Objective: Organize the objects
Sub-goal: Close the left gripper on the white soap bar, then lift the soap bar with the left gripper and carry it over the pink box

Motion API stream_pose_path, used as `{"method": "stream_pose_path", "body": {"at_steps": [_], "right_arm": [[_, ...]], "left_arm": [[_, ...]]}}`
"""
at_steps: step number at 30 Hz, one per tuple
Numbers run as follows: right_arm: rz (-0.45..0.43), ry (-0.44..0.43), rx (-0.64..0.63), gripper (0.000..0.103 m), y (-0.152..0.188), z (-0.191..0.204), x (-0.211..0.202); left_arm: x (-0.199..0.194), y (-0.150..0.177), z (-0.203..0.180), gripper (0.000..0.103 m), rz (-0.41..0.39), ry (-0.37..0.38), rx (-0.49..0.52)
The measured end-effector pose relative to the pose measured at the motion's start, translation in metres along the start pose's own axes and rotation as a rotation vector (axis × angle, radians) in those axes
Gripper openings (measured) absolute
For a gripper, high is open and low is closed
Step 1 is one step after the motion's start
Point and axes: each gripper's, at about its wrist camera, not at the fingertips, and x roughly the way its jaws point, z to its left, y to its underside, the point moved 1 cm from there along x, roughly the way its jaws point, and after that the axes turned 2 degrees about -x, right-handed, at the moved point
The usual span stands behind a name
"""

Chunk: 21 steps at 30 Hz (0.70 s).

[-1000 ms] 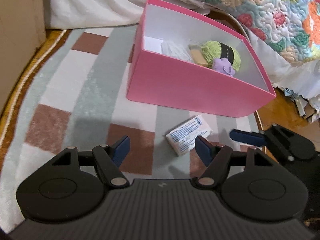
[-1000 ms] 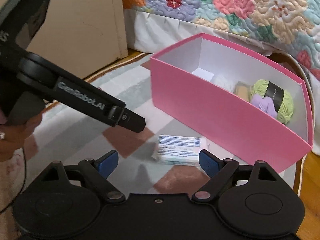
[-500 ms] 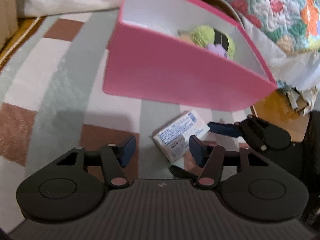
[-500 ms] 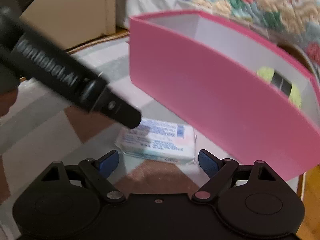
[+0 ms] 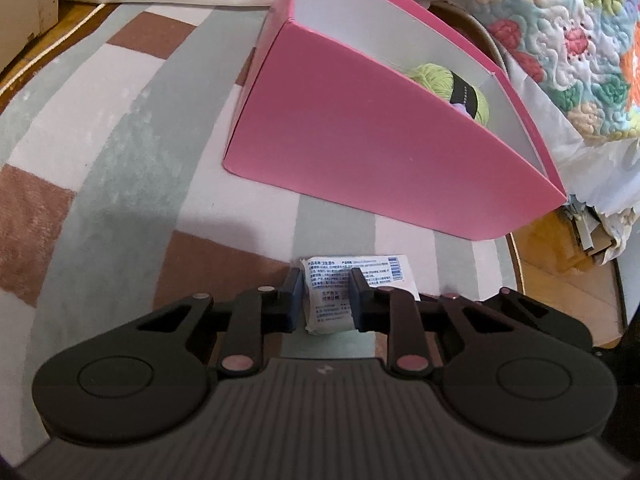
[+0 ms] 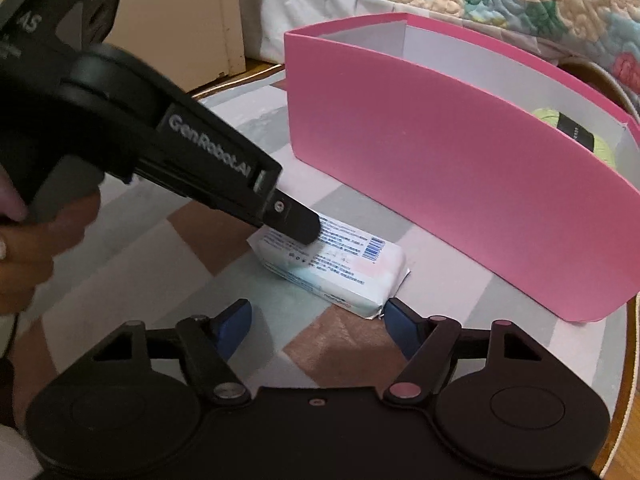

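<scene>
Left gripper (image 5: 325,300) is clamped on the white plastic-wrapped packet with blue print (image 5: 340,292), which lies on the striped grey, white and brown rug (image 5: 120,140) just near of the pink cardboard box (image 5: 380,152). A second ago its jaws stood wide. Green yarn ball (image 5: 440,80) peeks over the box wall, mostly hidden. Right gripper (image 6: 316,326) is closing, pads not yet pressing the packet's near end.

the left gripper (image 5: 325,300) pinches one end of a white printed packet (image 5: 344,280) lying on a striped rug (image 5: 100,152). just beyond stands an open pink box (image 5: 360,152) holding a ball of green yarn (image 5: 448,84). a flowered quilt (image 5: 568,32) hangs at upper right.
</scene>
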Motion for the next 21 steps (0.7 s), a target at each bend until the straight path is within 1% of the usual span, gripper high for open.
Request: {"method": "stream_pose_path", "body": {"at_steps": [6,9,11,14,18,21], "right_arm": [[-0.023,0.012,0.058,0.078,-0.004,-0.002,0.007],[-0.011,0.023,0.072,0.078,-0.006,0.001,0.007],[0.000,0.023,0.086,0.078,-0.007,0.001,0.006],[0.017,0.017,0.137,0.078,-0.009,-0.002,0.002],[0.016,0.018,0.187,0.078,-0.008,-0.002,-0.010],[0.003,0.025,0.195,0.076,-0.007,0.004,-0.024]], "left_arm": [[0.000,0.000,0.000,0.023,0.011,0.011,0.003],[-0.002,0.000,0.000,0.024,0.030,0.031,-0.030],[-0.005,0.001,-0.002,0.026,0.043,0.049,-0.033],[-0.013,0.003,-0.010,0.030,0.048,0.066,-0.017],[-0.027,0.007,-0.019,0.032,0.036,0.092,0.006],[-0.035,0.011,-0.026,0.032,0.031,0.077,0.054]]}}
